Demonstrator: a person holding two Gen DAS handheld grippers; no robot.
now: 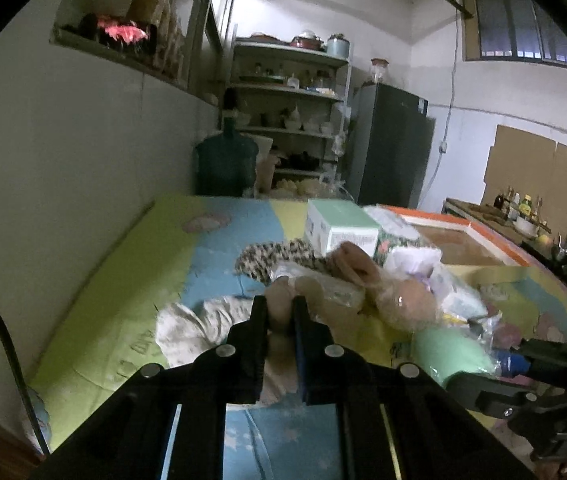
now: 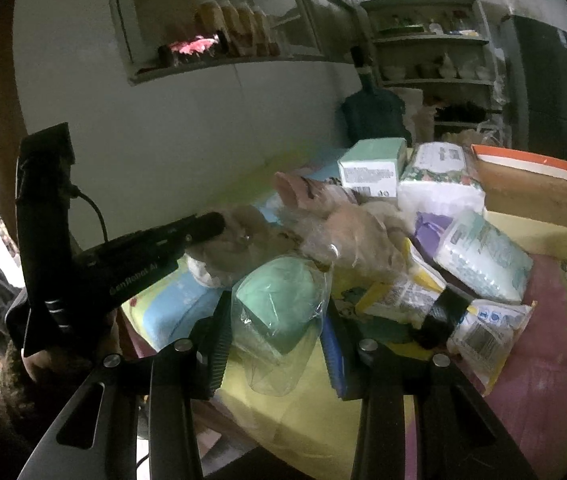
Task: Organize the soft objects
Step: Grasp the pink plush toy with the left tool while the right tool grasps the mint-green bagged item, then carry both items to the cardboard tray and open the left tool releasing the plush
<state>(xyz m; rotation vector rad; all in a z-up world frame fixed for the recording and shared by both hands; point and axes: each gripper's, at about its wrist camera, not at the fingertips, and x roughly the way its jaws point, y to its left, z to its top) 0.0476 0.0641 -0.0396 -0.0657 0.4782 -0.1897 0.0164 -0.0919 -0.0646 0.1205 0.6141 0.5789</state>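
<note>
**Operator:** State of both grippers?

**Technician:** The left gripper (image 1: 279,316) is clamped on a limb of the tan plush toy (image 1: 387,292), which is wrapped in clear plastic. The right gripper (image 2: 273,322) grips the mint-green cushion in its clear bag (image 2: 279,300); the pads press on both sides.

**Operator:** Location of the toy?

**Technician:** On the pastel play mat (image 1: 115,288), at the near edge of the pile, in front of the green-and-white box (image 1: 339,226) and just beside the white patterned cloth (image 1: 199,324).

**Operator:** Orientation?

**Technician:** The long axis runs diagonally, from the gripped limb up and right toward the ears. It lies flat, probably face-up; blur prevents confirmation.

**Operator:** Procedure for the lift?

**Technician:** Raise slowly. The wrap is slippery and the limb is soft, so maintain full clamp pressure. Clear the neighbouring packets before moving sideways, and hold the right gripper steady.
</note>
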